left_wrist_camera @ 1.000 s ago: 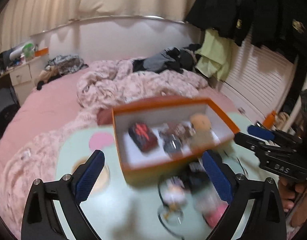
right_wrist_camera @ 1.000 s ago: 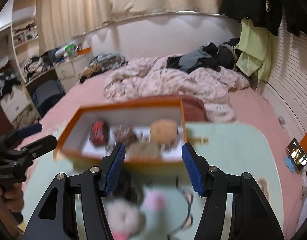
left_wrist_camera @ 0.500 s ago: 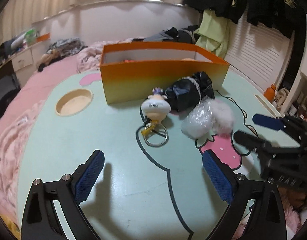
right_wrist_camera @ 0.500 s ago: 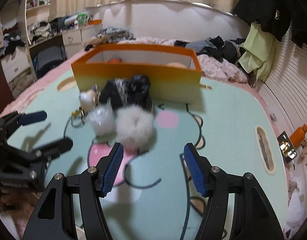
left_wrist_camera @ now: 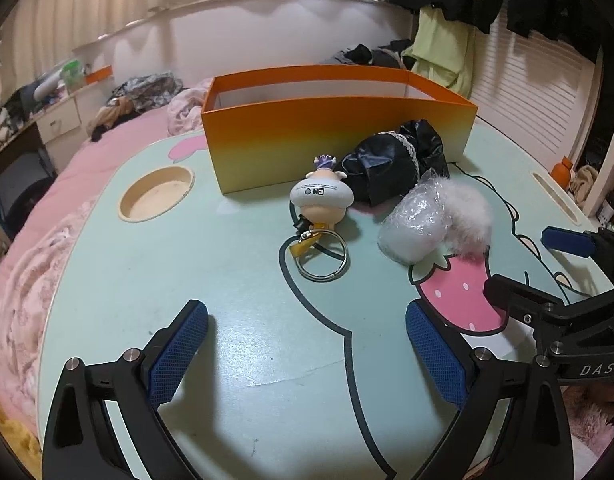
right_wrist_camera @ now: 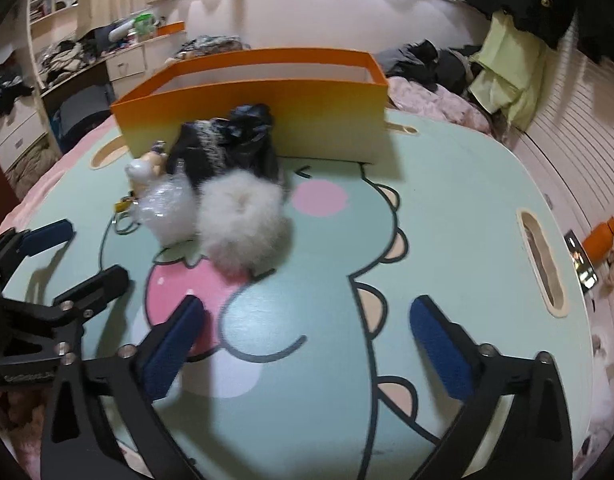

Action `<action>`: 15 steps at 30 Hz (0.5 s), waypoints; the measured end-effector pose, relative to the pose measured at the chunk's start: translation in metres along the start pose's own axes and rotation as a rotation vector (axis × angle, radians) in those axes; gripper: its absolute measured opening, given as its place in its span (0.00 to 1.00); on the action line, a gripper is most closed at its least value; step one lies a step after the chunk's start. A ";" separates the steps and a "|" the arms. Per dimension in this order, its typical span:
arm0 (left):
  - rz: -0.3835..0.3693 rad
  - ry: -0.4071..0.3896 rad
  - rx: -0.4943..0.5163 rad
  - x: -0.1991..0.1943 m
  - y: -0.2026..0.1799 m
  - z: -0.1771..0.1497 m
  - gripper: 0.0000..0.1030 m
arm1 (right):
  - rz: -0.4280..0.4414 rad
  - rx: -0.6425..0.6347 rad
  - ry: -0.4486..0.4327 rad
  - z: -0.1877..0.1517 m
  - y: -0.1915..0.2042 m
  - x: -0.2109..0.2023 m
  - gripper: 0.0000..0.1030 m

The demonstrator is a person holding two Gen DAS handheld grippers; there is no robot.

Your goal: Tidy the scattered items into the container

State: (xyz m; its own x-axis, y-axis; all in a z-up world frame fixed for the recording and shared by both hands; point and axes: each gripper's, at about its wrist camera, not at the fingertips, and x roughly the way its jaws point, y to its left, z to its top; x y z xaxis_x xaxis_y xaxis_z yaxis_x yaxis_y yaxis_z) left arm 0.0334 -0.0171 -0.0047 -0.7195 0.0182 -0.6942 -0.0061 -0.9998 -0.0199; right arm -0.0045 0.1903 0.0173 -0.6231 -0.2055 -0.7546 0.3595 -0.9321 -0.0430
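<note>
An orange box (left_wrist_camera: 339, 136) stands at the far side of the mint-green table (left_wrist_camera: 227, 280); its inside is hidden from here. In front of it lie a figure keychain with a metal ring (left_wrist_camera: 321, 200), a black lace-trimmed cloth bundle (left_wrist_camera: 391, 164), a clear plastic-wrapped ball (left_wrist_camera: 413, 224) and a white fluffy pompom (left_wrist_camera: 469, 216). The same items show in the right wrist view: pompom (right_wrist_camera: 243, 216), wrapped ball (right_wrist_camera: 167, 208), black bundle (right_wrist_camera: 227, 140), box (right_wrist_camera: 251, 108). My left gripper (left_wrist_camera: 307, 356) is open and empty, low over the near table. My right gripper (right_wrist_camera: 311, 348) is open and empty too.
The table has a round cup recess (left_wrist_camera: 157, 198) at left and a slot (right_wrist_camera: 541, 260) at right. A bed with pink bedding (left_wrist_camera: 27, 240) lies behind. An orange bottle (right_wrist_camera: 599, 240) stands beyond the table's right edge.
Both grippers dropped from above the box down to low over the table. Since half a second ago both views have shifted only slightly. Both stay open.
</note>
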 end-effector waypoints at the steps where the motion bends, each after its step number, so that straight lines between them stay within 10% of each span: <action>1: 0.000 0.000 -0.001 0.000 -0.001 0.000 0.96 | 0.000 0.000 0.001 0.000 0.000 0.000 1.00; 15: -0.001 0.001 0.002 0.000 -0.001 0.000 0.97 | 0.000 -0.001 -0.001 -0.001 -0.001 0.001 1.00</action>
State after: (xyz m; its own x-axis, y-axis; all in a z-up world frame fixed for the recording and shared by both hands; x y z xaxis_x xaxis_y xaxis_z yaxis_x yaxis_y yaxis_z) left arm 0.0337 -0.0165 -0.0046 -0.7192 0.0193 -0.6946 -0.0081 -0.9998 -0.0194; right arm -0.0046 0.1909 0.0164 -0.6242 -0.2059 -0.7537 0.3599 -0.9320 -0.0434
